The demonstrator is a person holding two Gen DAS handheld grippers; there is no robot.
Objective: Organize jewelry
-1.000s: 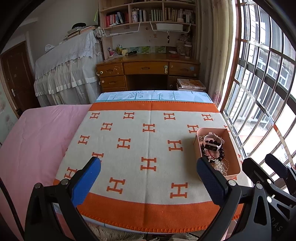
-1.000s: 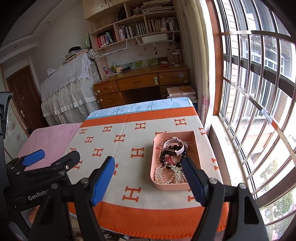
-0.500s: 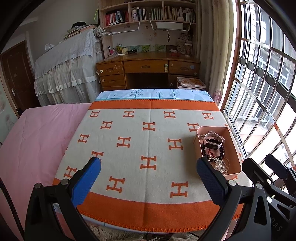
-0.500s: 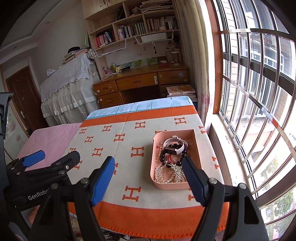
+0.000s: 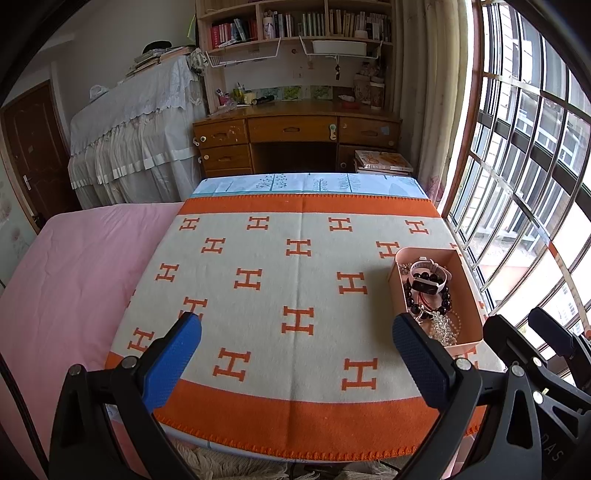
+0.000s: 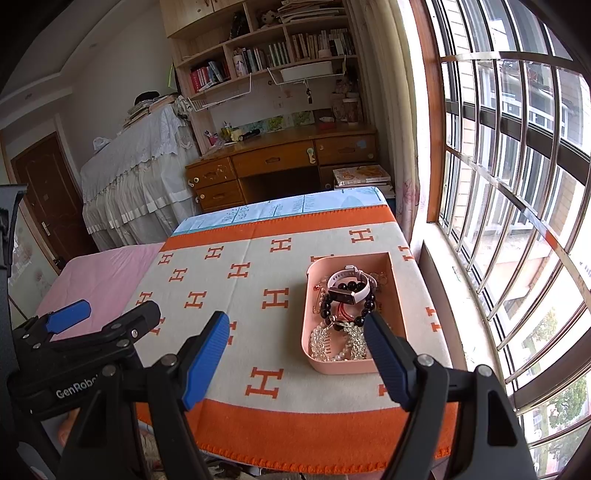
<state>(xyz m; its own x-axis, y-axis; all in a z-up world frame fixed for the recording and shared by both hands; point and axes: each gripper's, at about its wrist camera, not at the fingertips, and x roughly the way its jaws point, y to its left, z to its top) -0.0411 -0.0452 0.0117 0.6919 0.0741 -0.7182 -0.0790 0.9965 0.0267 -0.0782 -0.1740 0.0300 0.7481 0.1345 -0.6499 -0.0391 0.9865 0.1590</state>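
Observation:
A pink tray point(image 5: 466, 281) point(image 6: 399, 291) sits on the right side of the orange-and-cream blanket point(image 5: 295, 280) point(image 6: 258, 295). In it lie a white-strapped watch point(image 5: 430, 275) point(image 6: 351, 284), a dark bead bracelet point(image 5: 445, 297) point(image 6: 327, 308), a red cord and a pearl-and-crystal piece point(image 6: 340, 343). My left gripper point(image 5: 295, 345) hovers open over the blanket's near edge, left of the tray, holding nothing. My right gripper point(image 6: 295, 343) is open too, its right finger just in front of the tray's near end. The left gripper point(image 6: 107, 321) also shows at the left of the right wrist view.
A pink bedsheet point(image 5: 81, 266) lies left of the blanket. A barred window point(image 6: 509, 184) and its sill run close along the right. Beyond the bed stand a wooden desk point(image 5: 295, 133), bookshelves point(image 5: 295, 22) and a cloth-covered piece of furniture point(image 5: 136, 122).
Both views have shifted only slightly; the grippers stay open and the jewelry in the tray has not moved.

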